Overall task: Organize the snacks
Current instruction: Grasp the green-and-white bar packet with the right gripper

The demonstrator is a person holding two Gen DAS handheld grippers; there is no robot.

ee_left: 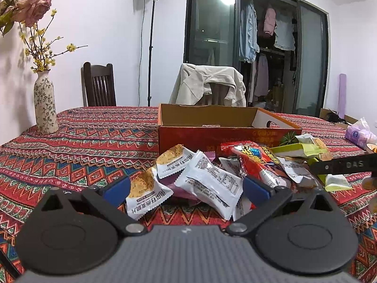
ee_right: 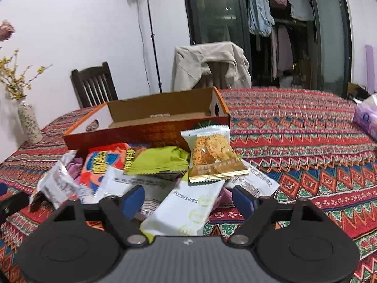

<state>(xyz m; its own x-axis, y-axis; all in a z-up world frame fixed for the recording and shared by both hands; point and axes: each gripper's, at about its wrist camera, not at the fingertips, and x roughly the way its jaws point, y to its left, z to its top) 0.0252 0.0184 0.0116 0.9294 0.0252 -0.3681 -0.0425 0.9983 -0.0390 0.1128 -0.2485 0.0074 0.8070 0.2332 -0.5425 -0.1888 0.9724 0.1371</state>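
**Snack pile at both tongs, box beyond still unfilled**

Left tongs [ee_left: 186,186]: spread wide, gripping nothing. Between the blue pads [ee_left: 117,187] lie two white wrappers: one showing a crumbly biscuit [ee_left: 146,193] touching or just beside the left pad, and a plain white packet [ee_left: 212,184] toward the right pad. Whether either pad actually touches a wrapper cannot be told.

Right tongs [ee_right: 188,200]: spread, pads not pressing on anything. A long white sachet stamped with a date [ee_right: 188,210] lies between the pads, running from the tongs' base toward the pile, clear of both pads.

Just beyond both tongs the heap of snacks sits on the bench [ee_left: 82,146], which is covered with a red patterned cloth. In it: a red packet [ee_left: 256,162], a green pouch [ee_right: 162,161], and a gold-edged packet with a clear window [ee_right: 215,155] leaning upright against the box front. The right tongs' arm enters the left wrist view at the right edge, over the pile's far side.

Behind the heap, touching it, stands the open cardboard box [ee_left: 226,129]; its visible interior appears bare.

Farther off: a flowered vase [ee_left: 44,106] at the bench's left edge, a tissue pack [ee_right: 367,118] at the right, and a chair draped with a pale jacket [ee_left: 209,85].
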